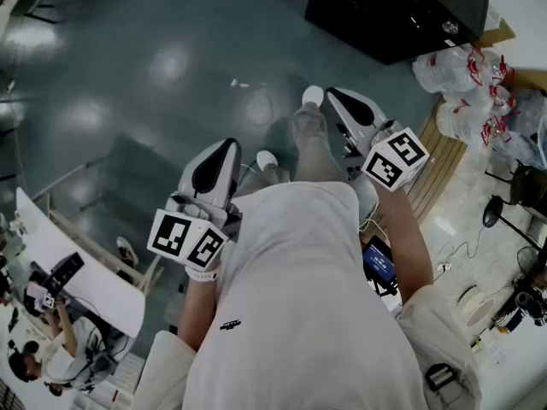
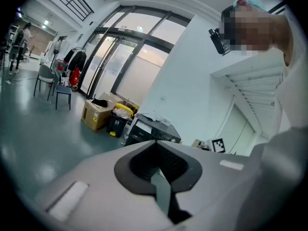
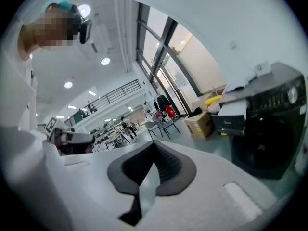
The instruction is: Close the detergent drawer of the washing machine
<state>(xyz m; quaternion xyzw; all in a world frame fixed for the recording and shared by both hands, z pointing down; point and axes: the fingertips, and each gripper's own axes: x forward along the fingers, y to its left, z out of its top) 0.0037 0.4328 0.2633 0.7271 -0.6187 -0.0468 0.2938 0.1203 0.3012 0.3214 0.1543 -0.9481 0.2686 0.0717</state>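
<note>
We find the left gripper (image 2: 156,147) and right gripper (image 3: 154,148) both closed on nothing, well apart from the washing machine (image 3: 272,124). Its detergent drawer (image 3: 231,121) appears to stand out at the machine's upper front corner. We judge it light, stiff plastic, best pushed squarely on its front face.

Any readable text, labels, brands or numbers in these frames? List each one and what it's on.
Nothing reads clearly.
Drawer on the washing machine: small print, too blurred to read.
Cardboard box: yellow sticker, too small to read.
Shirt: small dark logo, illegible.
Blue screen: illegible.
Cubes on the left gripper and right gripper: square marker patterns only, no letters.
</note>
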